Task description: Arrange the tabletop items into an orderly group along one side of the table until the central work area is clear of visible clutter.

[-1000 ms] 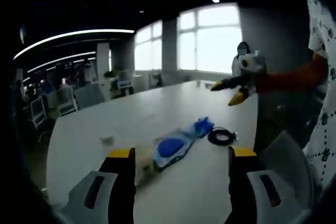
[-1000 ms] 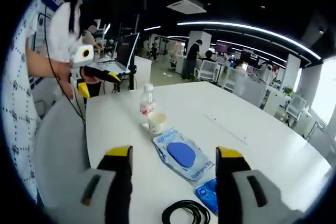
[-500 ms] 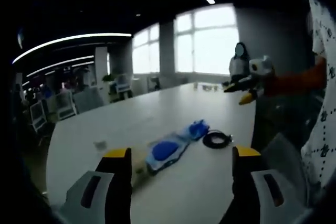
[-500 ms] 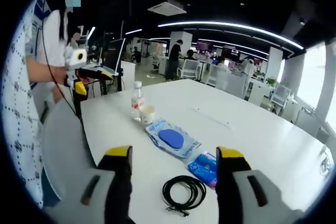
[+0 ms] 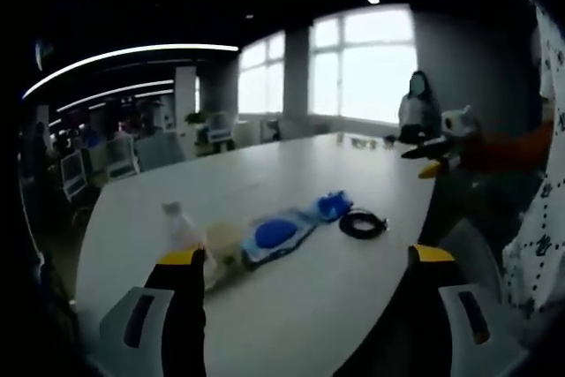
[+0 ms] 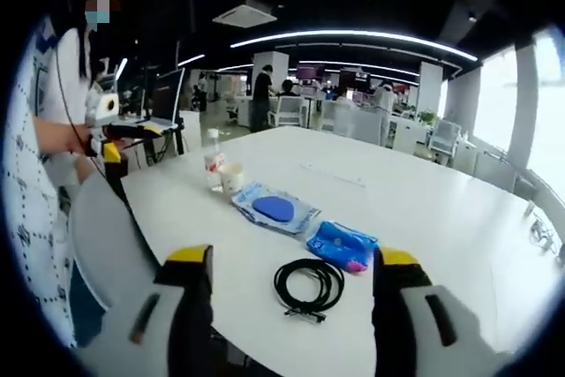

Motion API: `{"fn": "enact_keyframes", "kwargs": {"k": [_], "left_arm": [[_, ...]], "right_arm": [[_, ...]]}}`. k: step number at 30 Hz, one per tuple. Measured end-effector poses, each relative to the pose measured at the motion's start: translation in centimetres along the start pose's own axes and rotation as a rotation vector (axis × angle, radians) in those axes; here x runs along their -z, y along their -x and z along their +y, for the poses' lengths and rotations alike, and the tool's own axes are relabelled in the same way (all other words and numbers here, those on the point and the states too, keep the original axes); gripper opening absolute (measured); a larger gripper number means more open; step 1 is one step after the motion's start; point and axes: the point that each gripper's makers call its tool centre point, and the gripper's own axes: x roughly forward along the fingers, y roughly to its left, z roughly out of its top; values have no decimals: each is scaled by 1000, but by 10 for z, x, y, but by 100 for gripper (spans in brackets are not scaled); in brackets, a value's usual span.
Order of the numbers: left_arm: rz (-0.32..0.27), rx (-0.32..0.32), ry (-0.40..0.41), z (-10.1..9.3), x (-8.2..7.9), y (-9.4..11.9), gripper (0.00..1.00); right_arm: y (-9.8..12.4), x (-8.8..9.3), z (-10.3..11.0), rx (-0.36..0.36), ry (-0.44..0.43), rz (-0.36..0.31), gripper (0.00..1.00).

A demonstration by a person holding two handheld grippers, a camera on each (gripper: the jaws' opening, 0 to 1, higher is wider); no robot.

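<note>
Left claw (image 5: 305, 275): I am holding it wide open, gripping nothing, over the desk (image 6: 424, 209).
Right claw (image 6: 290, 278): also gaping, empty.
Items: bottle (image 6: 213, 161), cup (image 6: 231, 178), blue packet (image 6: 274, 208), blue pouch (image 6: 342, 245) and black cable (image 6: 308, 283) are lying in a row near the desk edge.

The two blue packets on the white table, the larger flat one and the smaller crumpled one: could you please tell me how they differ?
The larger clear packet with a blue oval inside lies flat and mostly pale; the smaller bright blue packet is crumpled and blue all over, with a pink spot. The larger lies beside the paper cup, the smaller beside the coiled black cable. Both lie on the white table.
</note>
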Motion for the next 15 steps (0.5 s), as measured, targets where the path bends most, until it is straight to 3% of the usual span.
{"fn": "enact_keyframes", "kwargs": {"k": [15], "left_arm": [[38,-33,57,-6,26,16,96]], "right_arm": [[5,31,7,47,-84,27,71]]}}
